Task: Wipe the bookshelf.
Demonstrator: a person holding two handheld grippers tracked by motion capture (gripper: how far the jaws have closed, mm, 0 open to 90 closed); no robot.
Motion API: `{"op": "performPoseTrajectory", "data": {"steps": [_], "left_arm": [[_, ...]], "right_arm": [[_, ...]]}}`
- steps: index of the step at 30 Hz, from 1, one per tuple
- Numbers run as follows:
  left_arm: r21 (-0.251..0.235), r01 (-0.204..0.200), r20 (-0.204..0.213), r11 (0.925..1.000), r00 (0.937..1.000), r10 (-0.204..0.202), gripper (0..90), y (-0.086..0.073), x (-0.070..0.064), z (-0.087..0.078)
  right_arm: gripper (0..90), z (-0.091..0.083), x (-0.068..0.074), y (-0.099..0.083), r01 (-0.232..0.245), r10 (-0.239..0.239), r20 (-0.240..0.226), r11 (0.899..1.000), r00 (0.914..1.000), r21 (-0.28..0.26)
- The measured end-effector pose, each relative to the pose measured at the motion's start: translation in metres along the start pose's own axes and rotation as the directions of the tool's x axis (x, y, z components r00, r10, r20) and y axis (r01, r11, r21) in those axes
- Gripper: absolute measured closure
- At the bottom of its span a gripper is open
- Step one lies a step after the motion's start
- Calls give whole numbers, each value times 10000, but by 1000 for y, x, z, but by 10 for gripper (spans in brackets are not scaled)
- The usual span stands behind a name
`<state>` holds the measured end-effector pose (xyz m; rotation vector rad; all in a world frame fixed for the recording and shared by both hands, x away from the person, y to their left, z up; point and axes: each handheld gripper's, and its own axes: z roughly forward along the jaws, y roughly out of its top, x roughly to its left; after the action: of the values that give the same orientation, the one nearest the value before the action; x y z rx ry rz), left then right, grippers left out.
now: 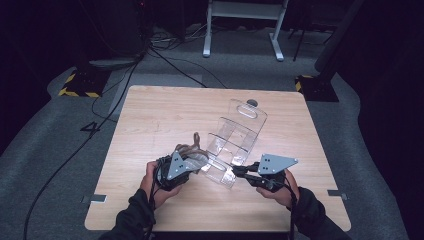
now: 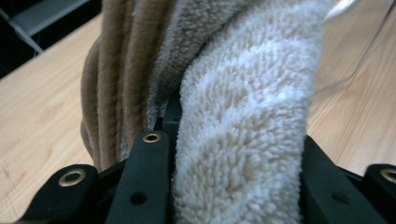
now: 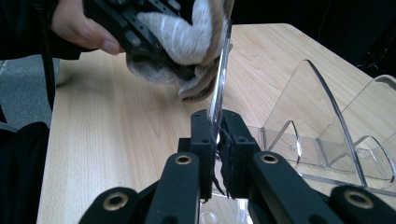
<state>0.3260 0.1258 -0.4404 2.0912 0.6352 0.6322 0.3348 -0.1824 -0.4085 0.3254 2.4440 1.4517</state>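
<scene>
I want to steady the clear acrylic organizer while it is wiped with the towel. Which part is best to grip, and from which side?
Grip the thin front panel of the clear acrylic organizer at its near edge, coming from the person's side, as the right hand-held gripper does. The panel is flat and narrow enough to fit between the jaws, and this probably leaves the face free for the towel in the left hand-held gripper.

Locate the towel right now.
The towel is clamped in the left gripper, near the table's front left of centre in the high view. It presses against the near wall of the clear organizer, which the right gripper holds.
</scene>
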Motion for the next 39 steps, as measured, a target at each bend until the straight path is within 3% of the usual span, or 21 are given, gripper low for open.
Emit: {"op": "performPoseTrajectory", "data": {"steps": [6, 9, 12, 16, 20, 22, 30, 39], "left_arm": [[-580, -277, 401, 9979, 9987, 301, 678, 14, -24, 3], [-709, -549, 924, 9960, 9938, 613, 678, 19, -40, 9], [-653, -1060, 1255, 9922, 9856, 1136, 677, 23, -57, 17], [-405, -813, 1838, 9959, 9791, 874, 677, 20, -72, 29], [-63, -1182, 2070, 9930, 9713, 1169, 676, 16, -87, 44], [-17, -1198, 2242, 9928, 9675, 1171, 677, 13, -86, 49], [702, -1606, 2211, 9845, 9649, 1416, 682, -1, -79, 59], [1319, -1505, 1613, 9798, 9785, 1286, 682, -12, -55, 57]], "right_arm": [[844, 1, 0, 0, -15, 15, 0, 10000, 10000, 1], [844, 1, 0, 0, -15, 15, 12, 10000, 10000, 7], [844, 1, 0, 0, 4, -4, 22, 10000, 10000, -10], [846, 1, 0, 0, -57, 57, 30, 10000, 10000, -11], [847, 1, 0, 0, -48, 48, 50, 10000, 10000, -8], [847, 1, 1, 0, -50, 50, 75, 10000, 10000, -3], [849, 0, 1, 0, -67, 67, 96, 10000, 9999, 2], [850, -1, -1, -1, -91, 92, 175, 10000, 9998, -14]]}}
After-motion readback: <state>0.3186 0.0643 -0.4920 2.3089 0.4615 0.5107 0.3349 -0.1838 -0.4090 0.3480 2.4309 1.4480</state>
